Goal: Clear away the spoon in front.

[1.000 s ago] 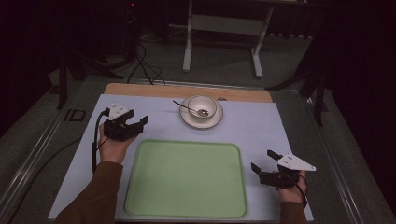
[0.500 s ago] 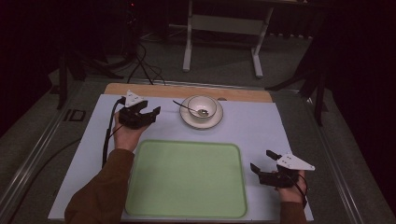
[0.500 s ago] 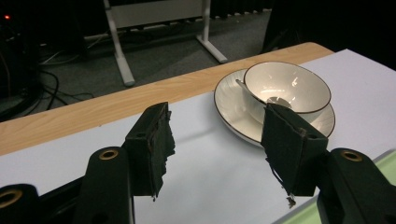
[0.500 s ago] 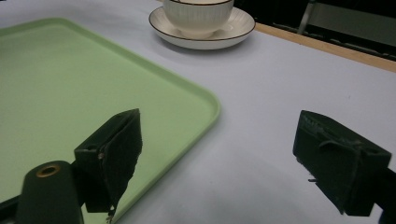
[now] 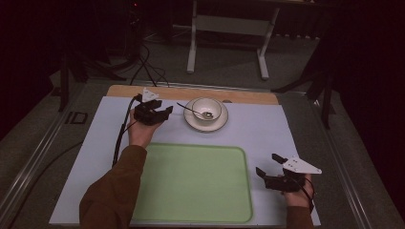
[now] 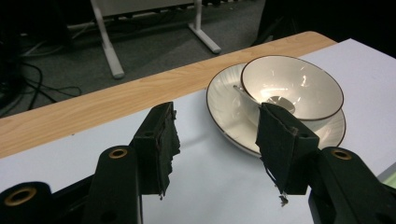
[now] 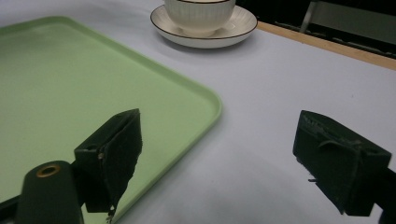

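**Left gripper draws up to the bowl and saucer, jaws narrowing on nothing**

Everything here is placed against the green tray, the biggest thing on the pale sheet that covers the table. The sheet runs out past the tray on every side, and beyond its far edge a strip of wooden tabletop shows.

Past the tray's far edge, a little right of its middle, stands the white saucer with the bowl seated on it; in the left gripper view the saucer and bowl carry a thin dark rim line. A spoon lies in the bowl with its handle slanting out over the rim toward the left.

The left gripper, held in the person's left hand, sits beyond the tray's far left corner, just left of the saucer and pointing toward it. Its jaws stand fairly wide and have just been closing; only bare sheet lies between them, and they grip nothing. In its own view, the left gripper has its right-hand jaw overlapping the near edge of saucer and bowl, though whether it touches them cannot be told.

The right gripper rests off the tray's near right corner, well apart from the crockery, in the person's right hand. Its jaws gape wide, with sheet and the tray's rounded corner showing between them in its own view, and it holds nothing
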